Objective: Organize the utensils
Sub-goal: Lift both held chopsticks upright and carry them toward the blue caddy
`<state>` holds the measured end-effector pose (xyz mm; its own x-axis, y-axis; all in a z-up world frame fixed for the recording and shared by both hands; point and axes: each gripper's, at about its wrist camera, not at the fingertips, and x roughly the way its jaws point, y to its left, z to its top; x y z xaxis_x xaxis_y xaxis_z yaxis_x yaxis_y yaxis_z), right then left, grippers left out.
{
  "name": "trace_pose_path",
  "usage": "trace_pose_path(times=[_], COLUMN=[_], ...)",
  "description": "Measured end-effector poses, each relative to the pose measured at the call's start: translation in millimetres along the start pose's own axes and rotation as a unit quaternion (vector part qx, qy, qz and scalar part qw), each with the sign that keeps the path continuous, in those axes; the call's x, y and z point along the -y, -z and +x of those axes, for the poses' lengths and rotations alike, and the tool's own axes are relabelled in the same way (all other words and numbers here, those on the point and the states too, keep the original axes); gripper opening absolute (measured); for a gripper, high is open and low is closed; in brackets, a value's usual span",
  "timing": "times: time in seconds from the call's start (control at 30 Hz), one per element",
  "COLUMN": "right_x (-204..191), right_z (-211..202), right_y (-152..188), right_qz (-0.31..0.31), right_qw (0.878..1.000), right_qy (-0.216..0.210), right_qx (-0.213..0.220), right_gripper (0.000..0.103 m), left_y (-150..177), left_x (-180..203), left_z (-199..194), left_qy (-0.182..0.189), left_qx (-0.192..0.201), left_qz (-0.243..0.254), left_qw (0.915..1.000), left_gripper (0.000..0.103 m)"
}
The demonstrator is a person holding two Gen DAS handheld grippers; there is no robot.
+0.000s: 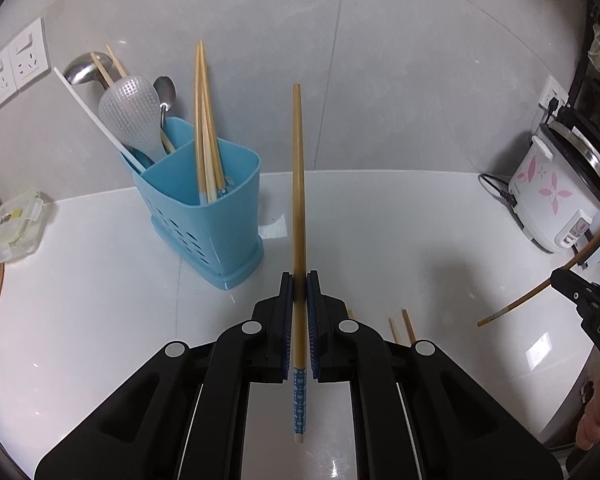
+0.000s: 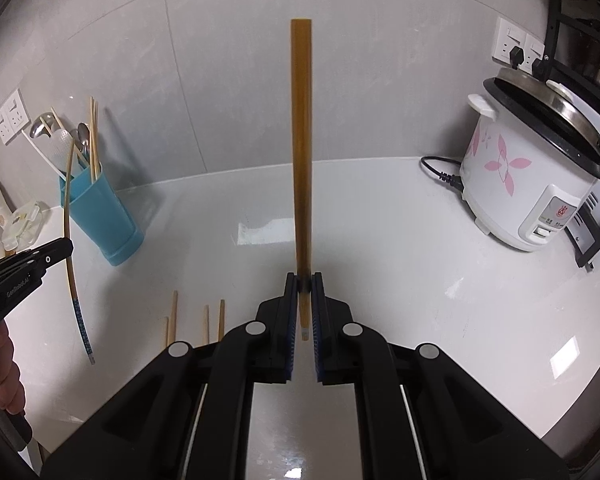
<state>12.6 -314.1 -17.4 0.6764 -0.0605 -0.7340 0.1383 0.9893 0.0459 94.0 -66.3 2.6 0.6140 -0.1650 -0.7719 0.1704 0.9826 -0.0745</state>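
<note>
Both wrist views forward, sharing countertop (image 1: 420, 240).

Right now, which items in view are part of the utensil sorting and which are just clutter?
In play:
- left gripper, shut on a bamboo chopstick
- right gripper, shut on another chopstick
- blue utensil caddy
- loose chopsticks on the counter

Clutter:
- rice cooker
- clip-lid container
- wall sockets

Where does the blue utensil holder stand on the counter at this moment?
The blue utensil holder stands at the back left of the white counter against the wall, left of the chopstick in the left tool; the rice cooker sits far right.
</note>
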Motion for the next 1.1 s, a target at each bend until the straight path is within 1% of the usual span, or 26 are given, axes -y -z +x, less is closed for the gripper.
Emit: trace_pose_path(times=[0.27,0.43,0.67,0.97,1.1], right_x=[1.0,1.4,2.0,-0.4,-5.0], right_z=[-14.1,-22.4,-29.1,-40.9,-43.9], right_y=[-8.2,-17.8,-30.9,-59.1,-70.0], right_qz=[0.003,0.004,0.001,-0.005,-0.009], right_qw=[1.000,1.000,0.999,0.998,0.997], right_qy=[-0.003,-0.007,-0.011,-0.020,-0.026], right_qx=[0.018,0.030,0.042,0.067,0.073], right_gripper=[0.006,0.006,0.006,0.006,0.006], left_y=[-16.5,-38.6,-69.1,-103.1,-118.5], left_x=[-10.3,-18.0,-28.2,-43.5,-47.7], left_z=[-10.6,-24.3,-47.3,-70.0,-79.9], left_qy=[-0.002,0.005,0.005,-0.006,-0.011], left_qx=[0.013,0.026,0.059,0.095,0.120], left_qz=[-0.012,-0.026,-0.038,-0.046,-0.045], left_qw=[0.9998,0.9993,0.9975,0.9944,0.9917], left_gripper=[0.006,0.006,0.006,0.006,0.006])
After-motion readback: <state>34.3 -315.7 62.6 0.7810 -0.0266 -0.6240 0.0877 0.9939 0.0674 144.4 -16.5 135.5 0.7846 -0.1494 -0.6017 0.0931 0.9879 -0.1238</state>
